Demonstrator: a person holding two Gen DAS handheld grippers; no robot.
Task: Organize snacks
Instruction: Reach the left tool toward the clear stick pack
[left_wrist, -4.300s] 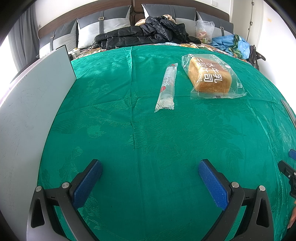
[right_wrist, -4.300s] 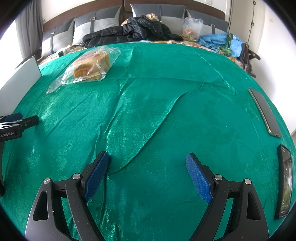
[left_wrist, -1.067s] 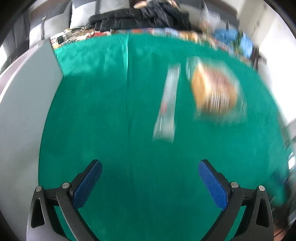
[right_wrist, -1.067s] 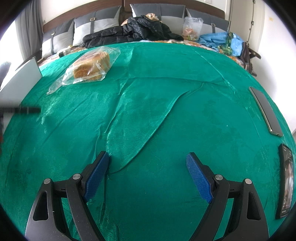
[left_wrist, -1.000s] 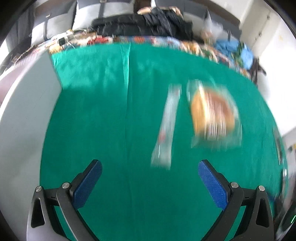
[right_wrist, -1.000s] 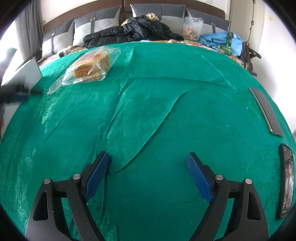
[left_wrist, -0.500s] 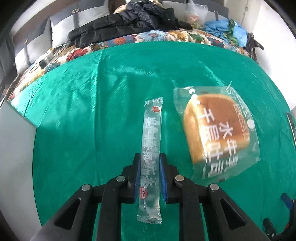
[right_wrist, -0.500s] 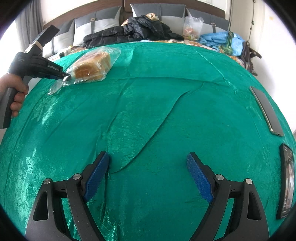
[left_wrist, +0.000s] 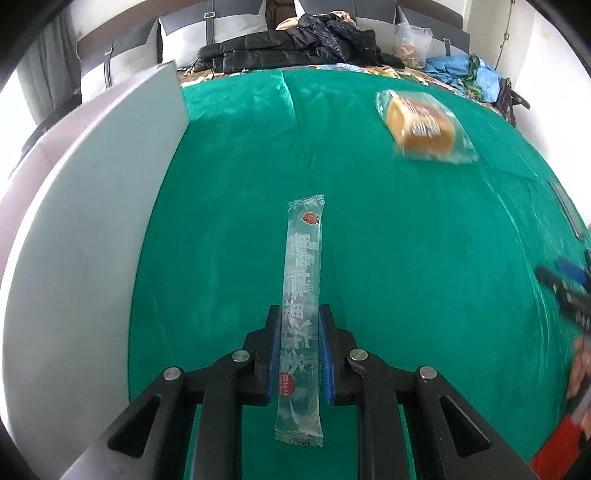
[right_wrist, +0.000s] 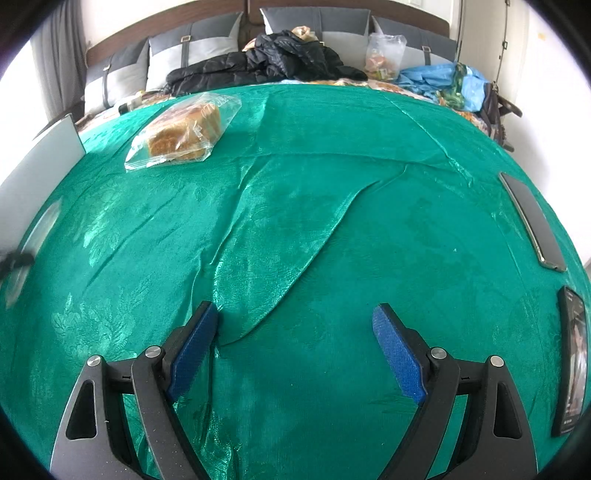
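Both wrist views look steeply down, close over the green cloth (right_wrist: 332, 184), sharing the bagged bread (left_wrist: 421, 125)

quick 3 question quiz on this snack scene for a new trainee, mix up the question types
1. True or false: the left tongs are shut on the long clear snack stick.
2. What lies between the open right tongs? A) the bagged bread B) only green cloth C) a phone
3. Fill in: the bagged bread lies on the ____ cloth.

Key: 1 true; 2 B; 3 green
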